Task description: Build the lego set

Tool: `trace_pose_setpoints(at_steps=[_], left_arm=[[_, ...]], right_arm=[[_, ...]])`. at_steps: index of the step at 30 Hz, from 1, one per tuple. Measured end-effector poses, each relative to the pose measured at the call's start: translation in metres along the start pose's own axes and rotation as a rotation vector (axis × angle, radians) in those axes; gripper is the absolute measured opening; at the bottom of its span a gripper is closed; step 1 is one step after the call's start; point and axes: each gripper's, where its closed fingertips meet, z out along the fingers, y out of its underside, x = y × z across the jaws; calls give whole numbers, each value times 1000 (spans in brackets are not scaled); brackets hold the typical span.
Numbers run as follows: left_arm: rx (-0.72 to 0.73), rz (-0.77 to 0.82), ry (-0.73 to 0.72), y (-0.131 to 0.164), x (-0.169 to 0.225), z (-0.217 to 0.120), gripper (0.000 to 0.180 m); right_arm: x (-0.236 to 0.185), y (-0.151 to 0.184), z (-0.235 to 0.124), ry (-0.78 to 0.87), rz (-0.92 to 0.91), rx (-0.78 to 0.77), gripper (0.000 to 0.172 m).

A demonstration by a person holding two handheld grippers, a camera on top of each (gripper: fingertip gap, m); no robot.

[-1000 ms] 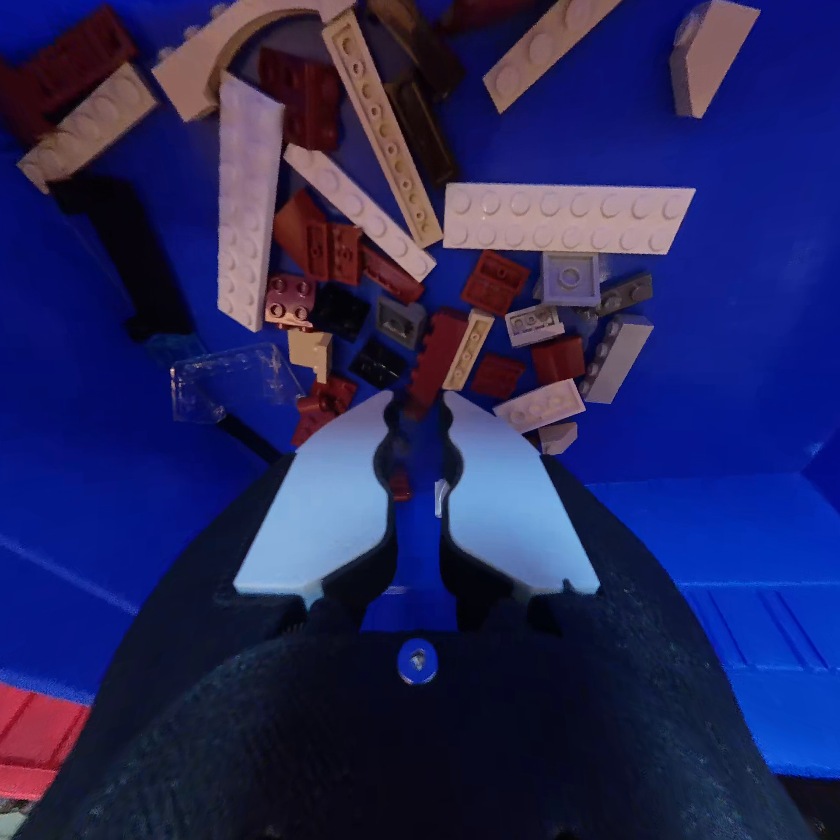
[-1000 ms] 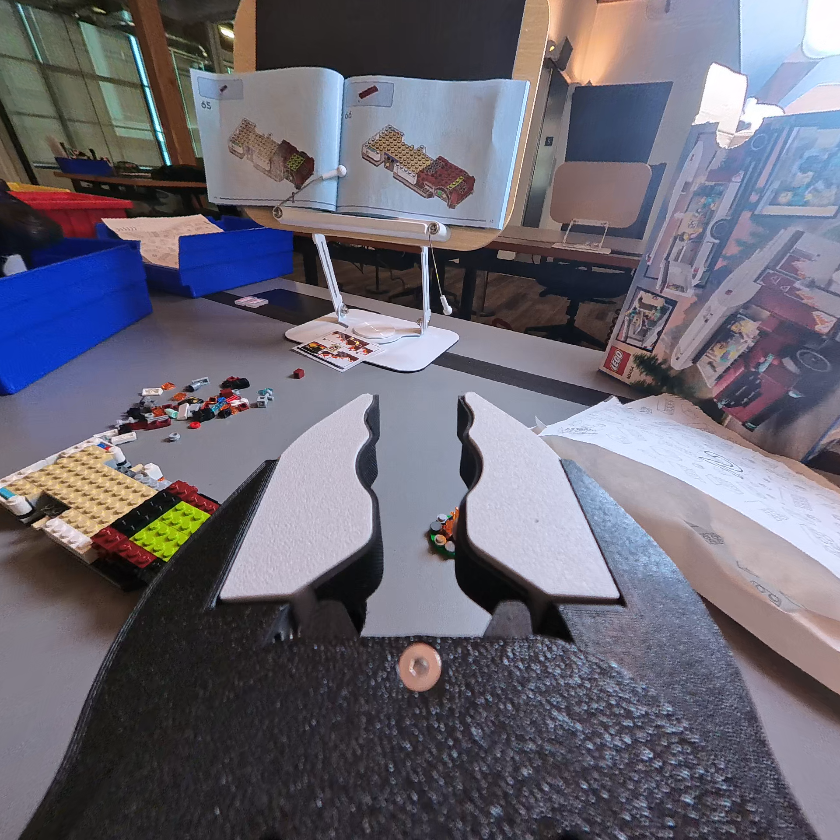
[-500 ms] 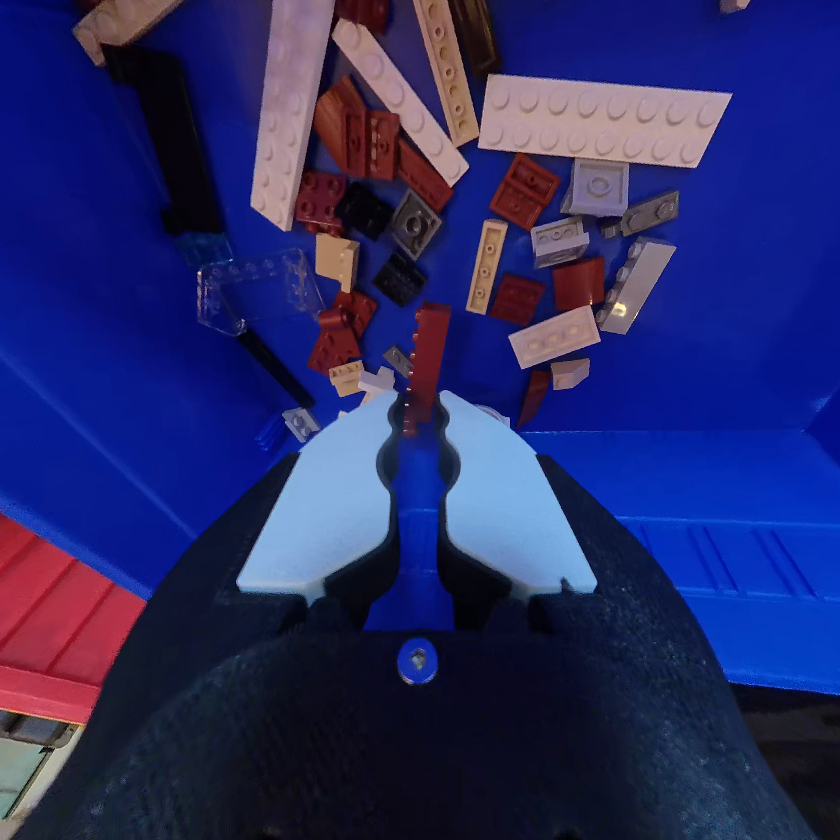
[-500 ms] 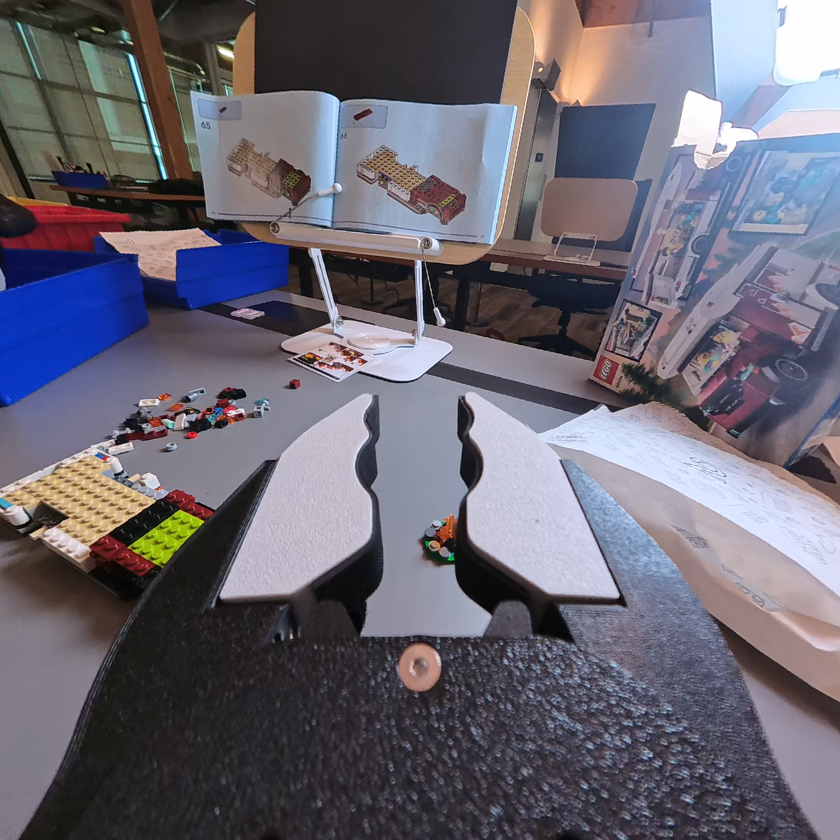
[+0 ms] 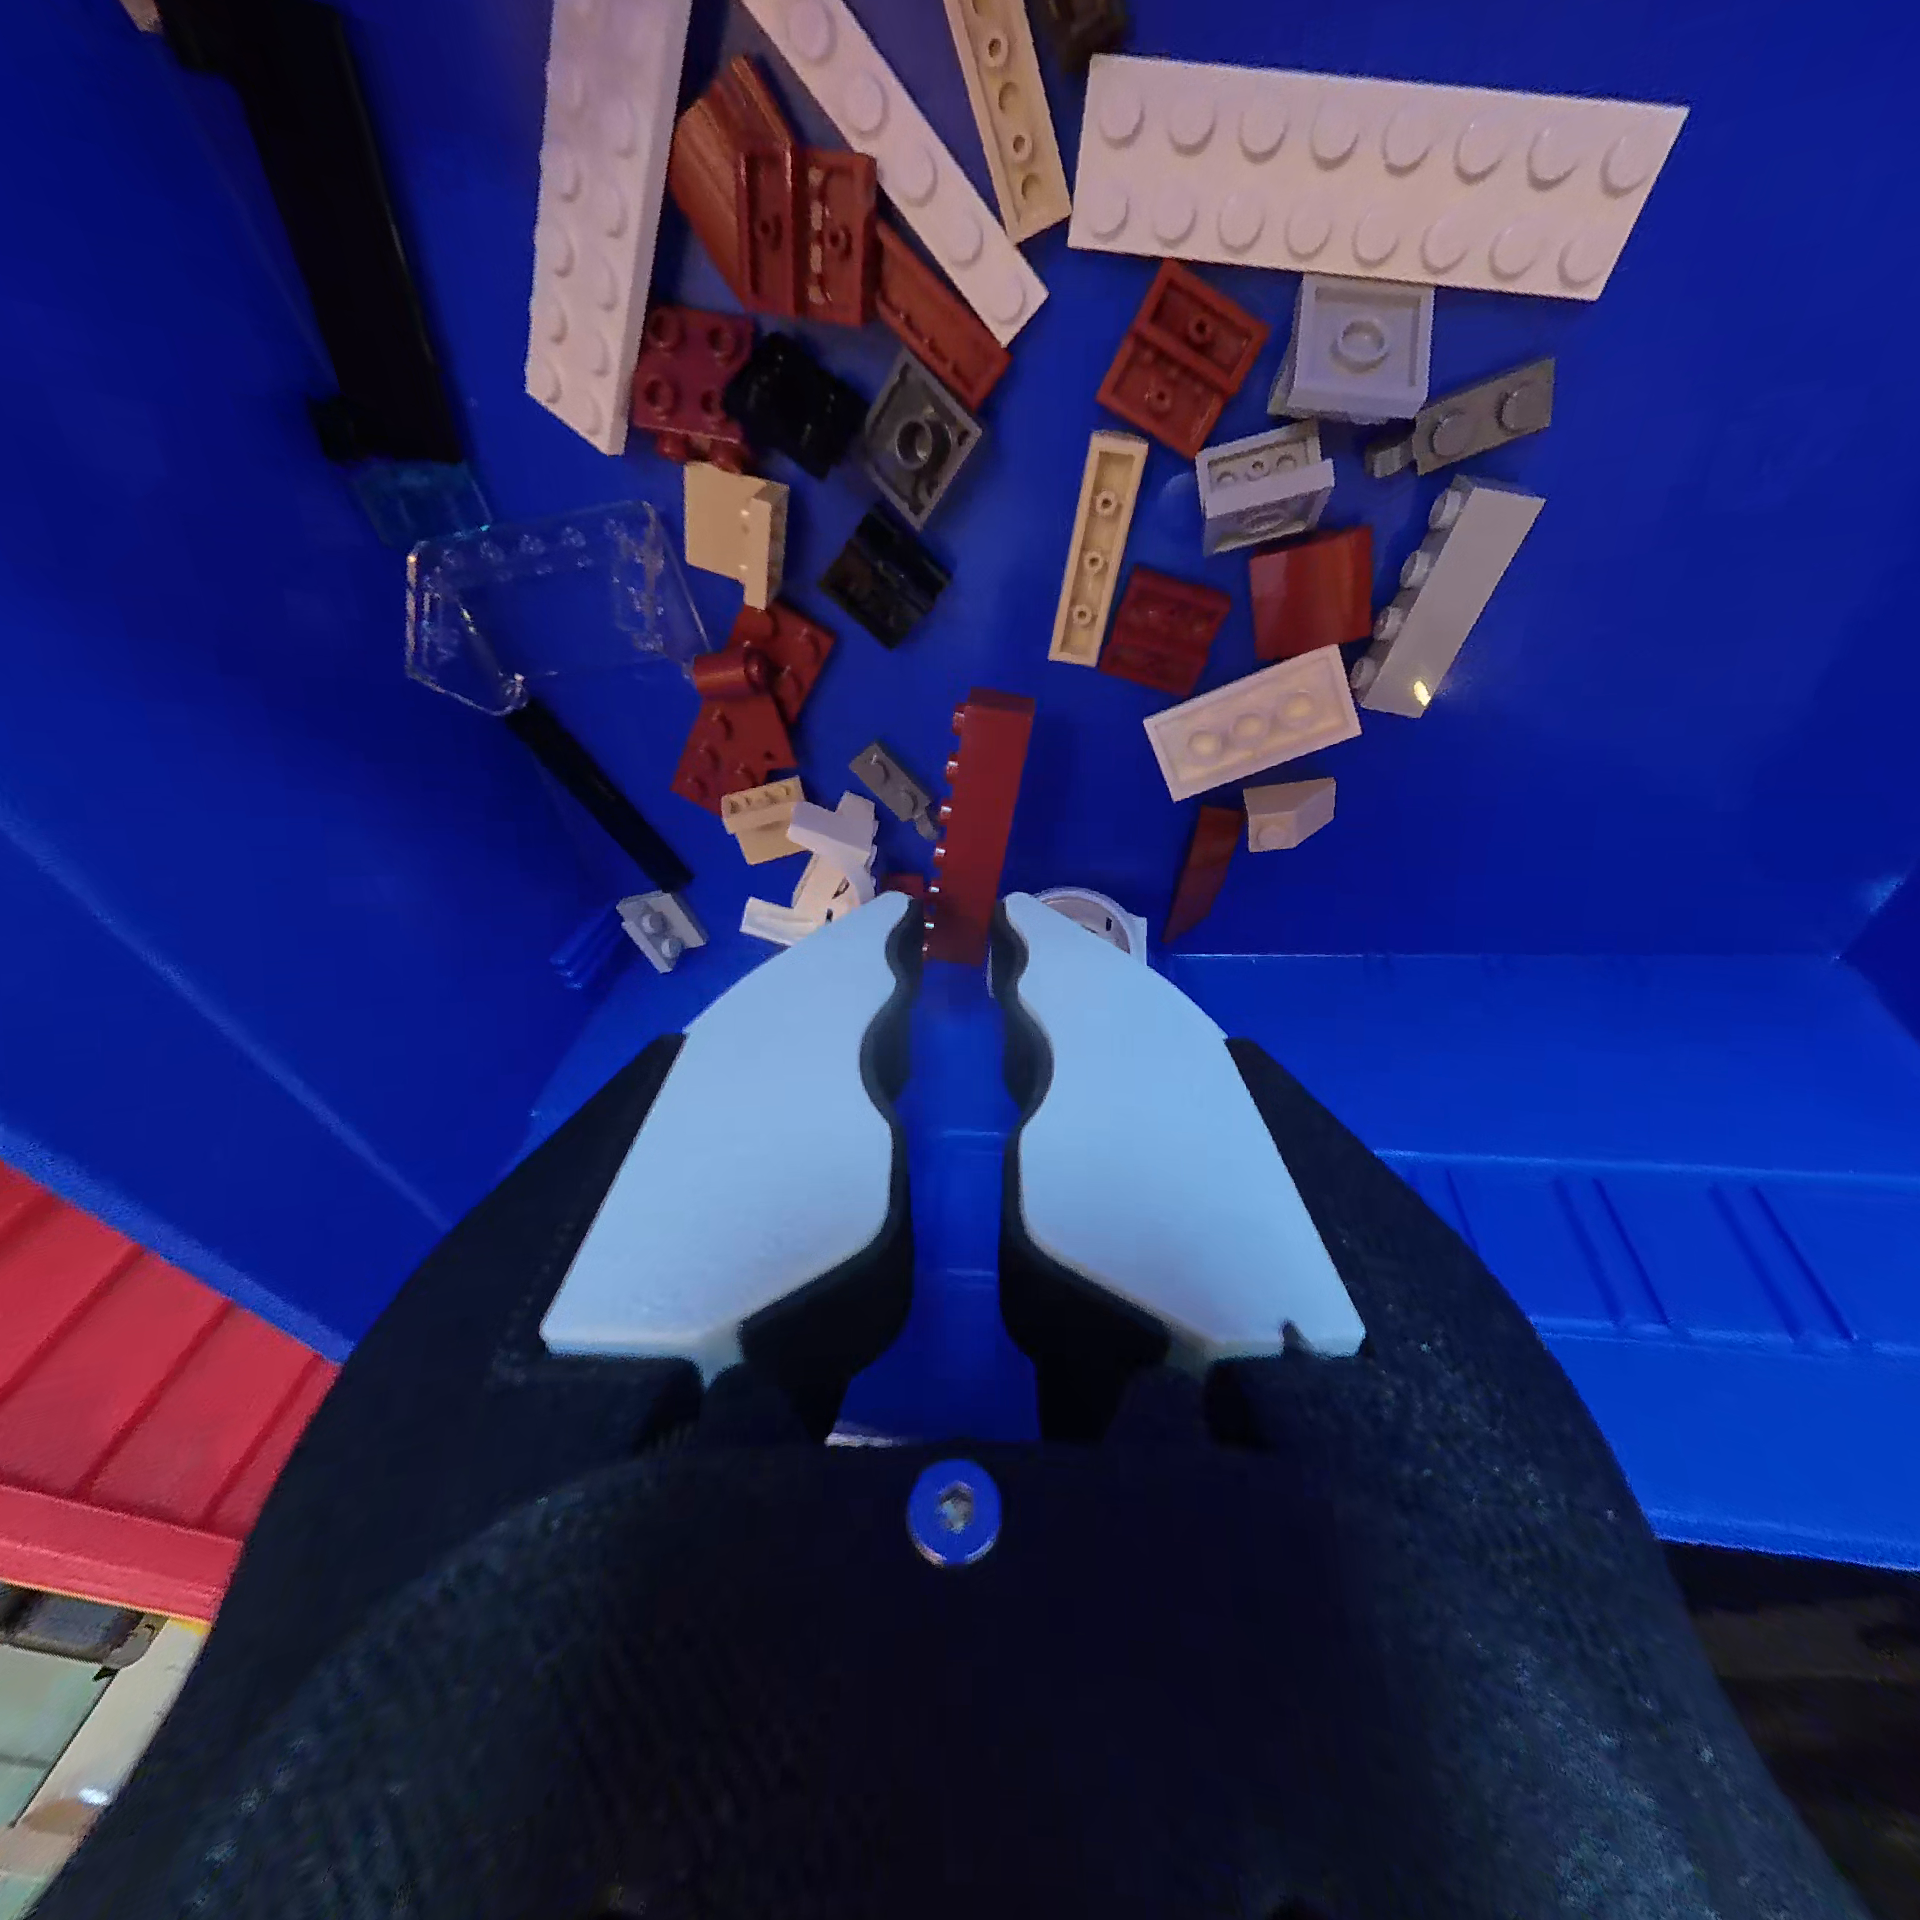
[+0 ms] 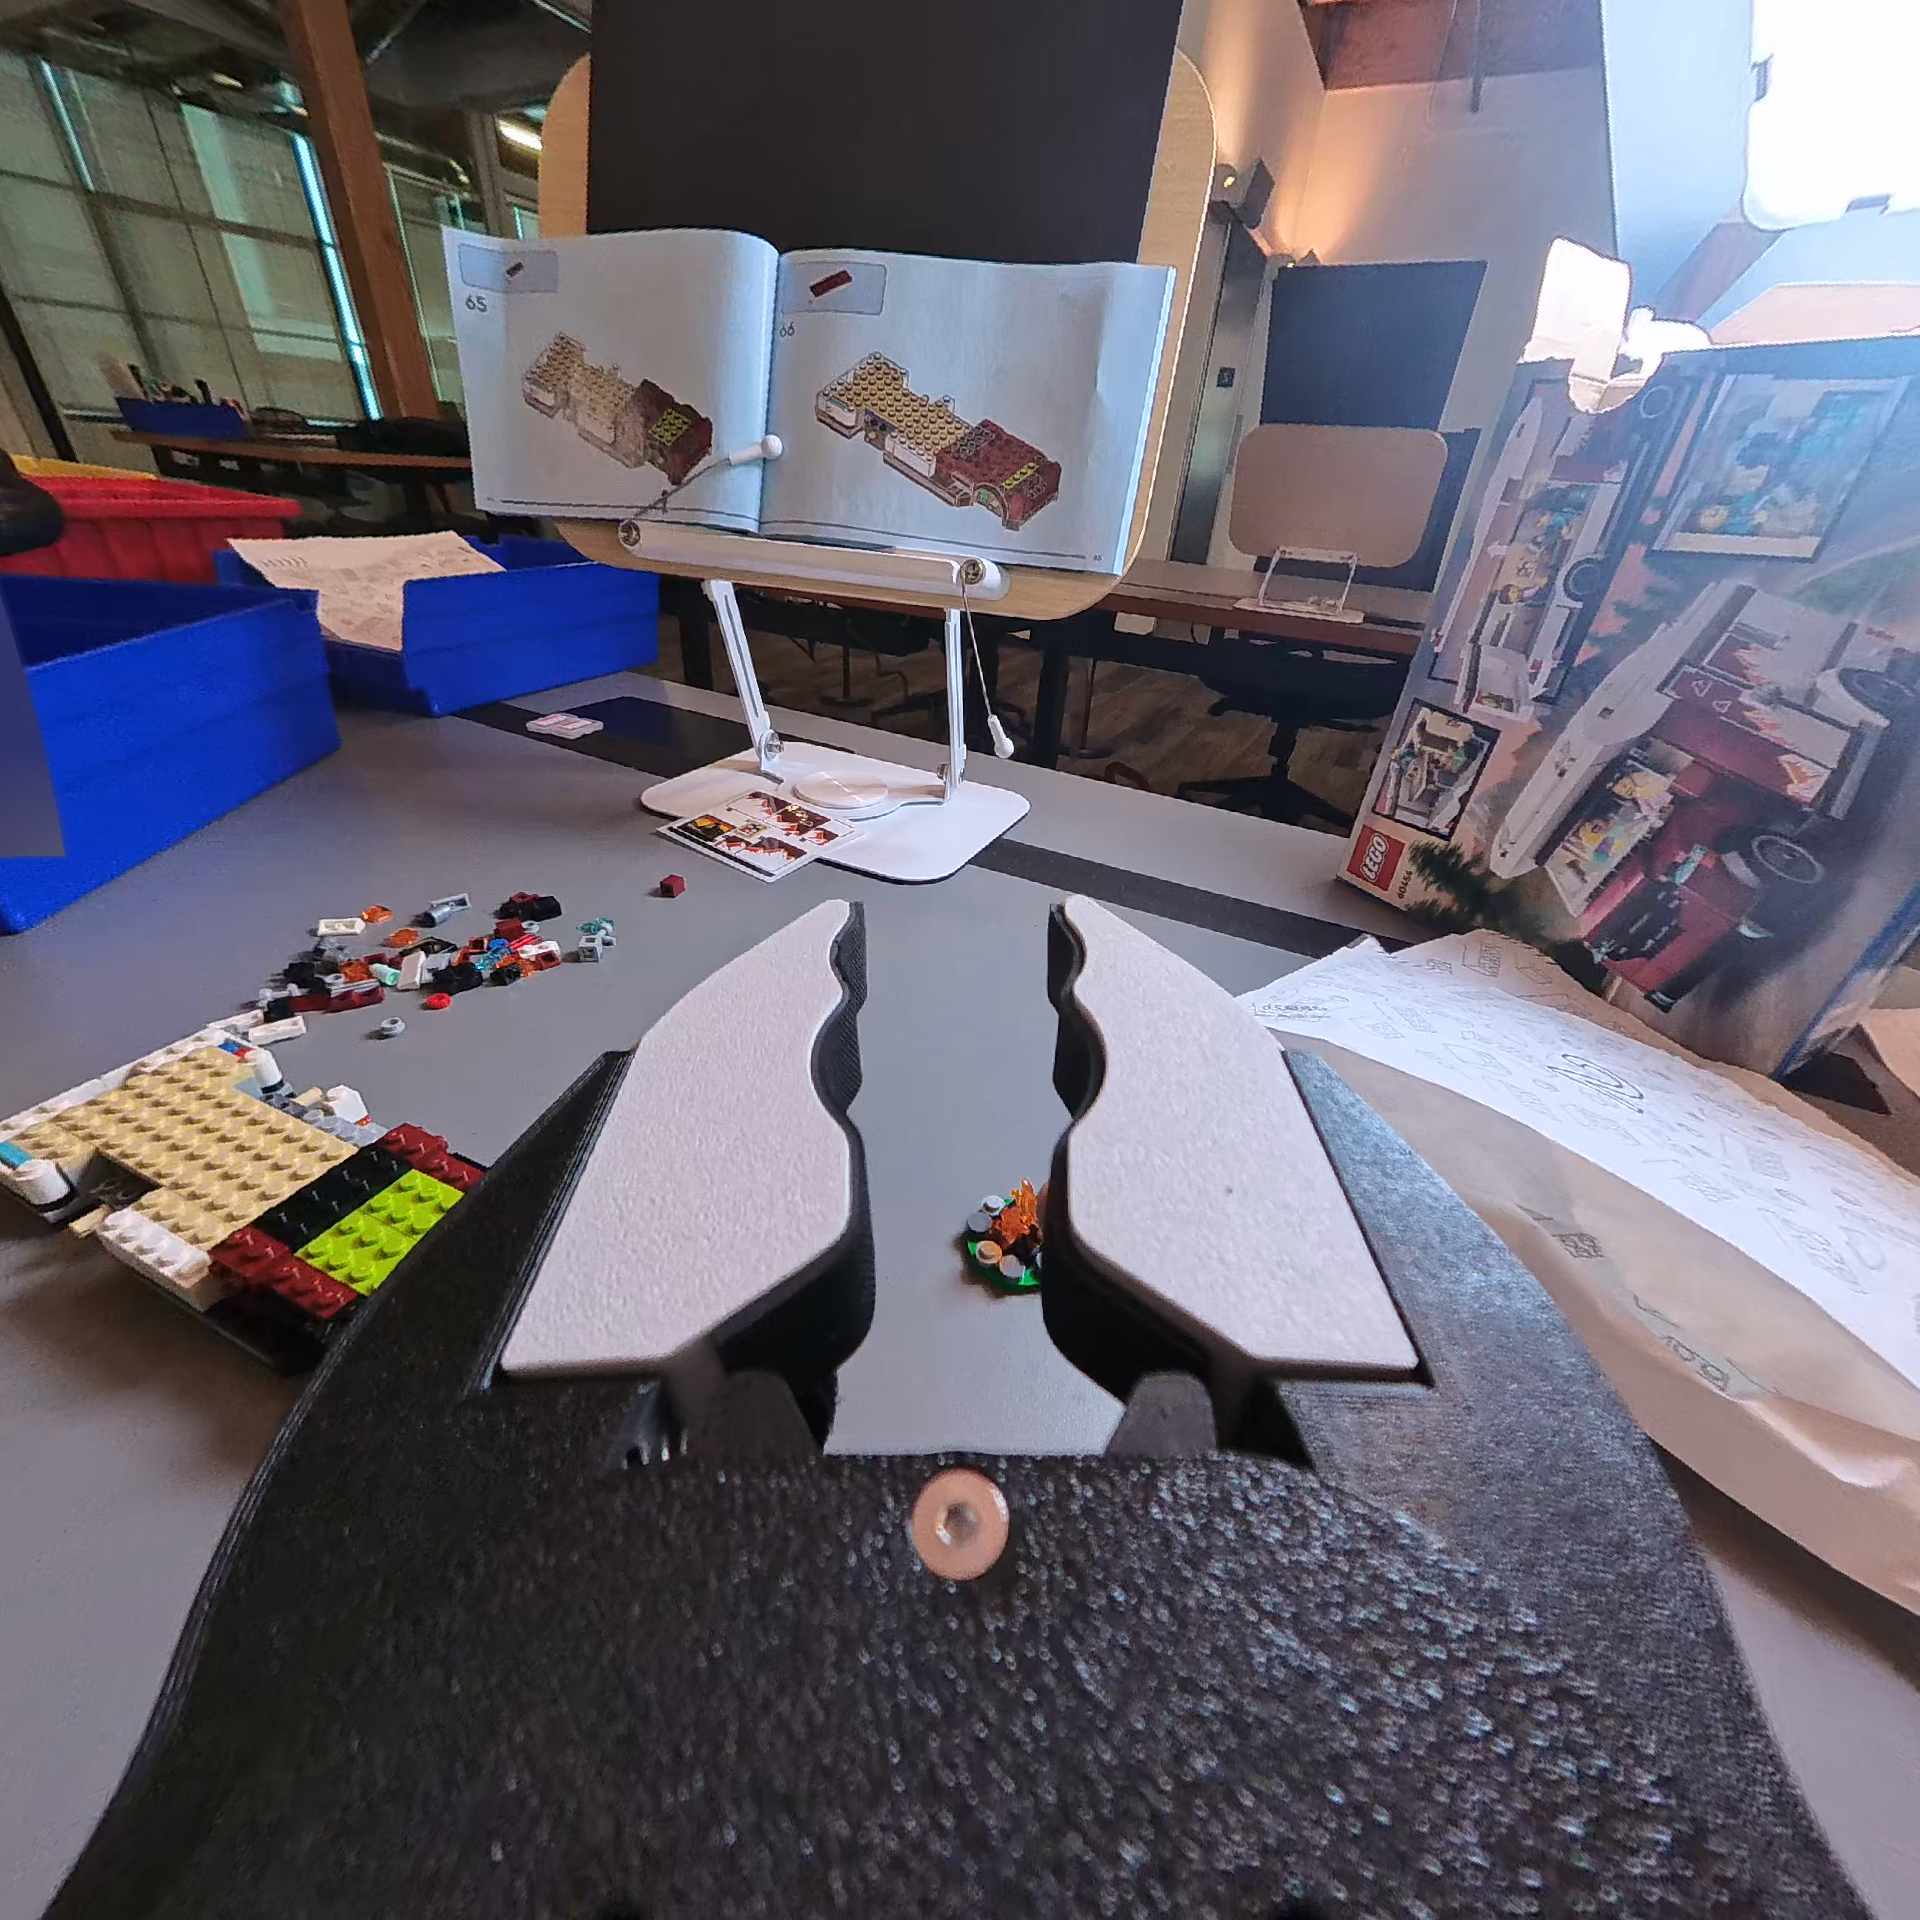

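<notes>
Dark red is the brick (image 5: 982, 821) that we see clamped at one end between the pale fingertips of our left hand-held gripper (image 5: 958, 928), its long body sticking out ahead with the studs facing left, raised over the floor of a blue bin (image 5: 1558, 1091). Below it loose bricks lie scattered: a big white plate (image 5: 1371, 177) at upper right, a long white plate (image 5: 603, 208) at upper left, a clear windscreen piece (image 5: 551, 603) to the left, a black strip (image 5: 353, 249) by the bin wall, and small red, tan, grey and black pieces between them. A red bin (image 5: 125, 1423) shows outside the blue wall at lower left. Our right hand-held gripper (image 6: 954, 914) hangs over the grey desk (image 6: 623, 883) with its jaws apart and nothing between them. Just beside its right finger, on the desk, sits a small green and orange build (image 6: 1006, 1242). To the left lies a partly built model (image 6: 218, 1174) of tan, black, lime and dark red plates, and beyond it a scatter of tiny pieces (image 6: 436, 956). Ahead, an open instruction booklet (image 6: 810, 384) rests on a white stand (image 6: 842, 800) with a sticker sheet (image 6: 764, 826) at its foot. Blue bins (image 6: 166, 717) stand at the left, a printed paper bag (image 6: 1621, 1174) and the set's box (image 6: 1683, 665) at the right.
</notes>
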Motion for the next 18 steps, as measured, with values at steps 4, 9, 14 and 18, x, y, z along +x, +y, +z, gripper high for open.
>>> trace_pose_setpoints(at_steps=[4, 9, 14, 18], left_arm=[[3, -13, -10, 3, -5, 0, 13], [28, -18, -29, 2, -12, -4, 13], [80, -33, -43, 1, -19, -10, 11], [116, -39, -73, 1, -25, -16, 13]], right_arm=[[1, 2, 0, 0, 5, -5, 34], [0, 6, 2, 2, 4, -20, 34], [-1, 11, 6, 4, 1, -40, 34], [-1, 14, 8, 7, -4, -53, 34]])
